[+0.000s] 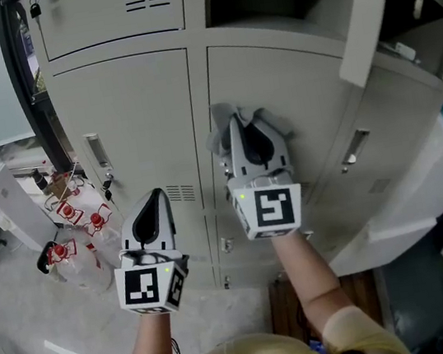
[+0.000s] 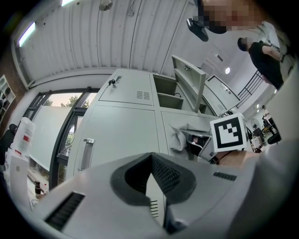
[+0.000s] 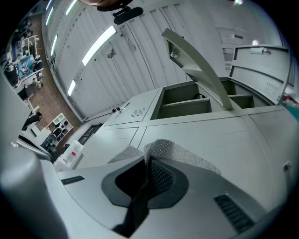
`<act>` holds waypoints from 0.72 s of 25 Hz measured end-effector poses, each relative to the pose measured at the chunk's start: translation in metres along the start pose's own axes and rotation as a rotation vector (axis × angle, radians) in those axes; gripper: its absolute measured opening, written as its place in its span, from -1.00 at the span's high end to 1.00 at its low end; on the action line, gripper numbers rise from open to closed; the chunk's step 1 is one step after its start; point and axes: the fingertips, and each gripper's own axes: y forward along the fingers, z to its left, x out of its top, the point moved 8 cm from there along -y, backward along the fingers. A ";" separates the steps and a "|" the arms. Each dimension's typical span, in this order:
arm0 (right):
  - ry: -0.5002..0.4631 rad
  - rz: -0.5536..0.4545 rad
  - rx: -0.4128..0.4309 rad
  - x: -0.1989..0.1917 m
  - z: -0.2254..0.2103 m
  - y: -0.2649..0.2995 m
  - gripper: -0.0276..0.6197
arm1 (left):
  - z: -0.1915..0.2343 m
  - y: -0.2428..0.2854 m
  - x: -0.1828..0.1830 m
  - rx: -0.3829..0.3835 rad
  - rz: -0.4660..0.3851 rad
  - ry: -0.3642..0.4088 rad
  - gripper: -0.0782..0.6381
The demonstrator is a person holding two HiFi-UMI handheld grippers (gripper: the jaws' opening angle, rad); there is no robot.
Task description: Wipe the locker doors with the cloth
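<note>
Right claw (image 1: 241, 119) is closed on the cloth (image 1: 217, 141), pressed flat near the left edge of the middle locker door (image 1: 319, 106), whose face lies mostly rightward; left claw (image 1: 156, 195), closed on nothing, is held beyond that edge.

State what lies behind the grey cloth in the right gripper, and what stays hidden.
The cloth, clamped in the right gripper, lies against a pale grey locker door. The door shows around it; the patch directly behind the cloth is covered and cannot be seen.

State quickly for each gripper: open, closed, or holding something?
Left gripper: closed, holding nothing.
Right gripper: closed on the cloth.
</note>
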 end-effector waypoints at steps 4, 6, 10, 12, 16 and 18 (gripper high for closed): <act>0.000 0.018 -0.033 -0.002 -0.012 -0.001 0.90 | 0.002 0.005 -0.002 -0.015 -0.018 -0.024 0.78; -0.009 0.019 -0.050 -0.002 -0.019 -0.002 0.90 | 0.002 0.009 -0.002 -0.023 -0.019 -0.040 0.78; -0.023 0.024 -0.094 0.000 -0.037 -0.010 0.90 | -0.007 0.019 -0.003 -0.057 -0.025 -0.055 0.78; -0.033 0.030 -0.116 0.000 -0.046 -0.015 0.90 | -0.013 0.023 -0.003 -0.076 -0.012 -0.057 0.78; -0.046 0.040 -0.165 0.000 -0.063 -0.026 0.90 | -0.024 0.033 -0.004 -0.121 -0.037 -0.071 0.78; -0.055 0.048 -0.187 0.000 -0.072 -0.032 0.90 | -0.029 0.037 -0.005 -0.140 -0.036 -0.078 0.78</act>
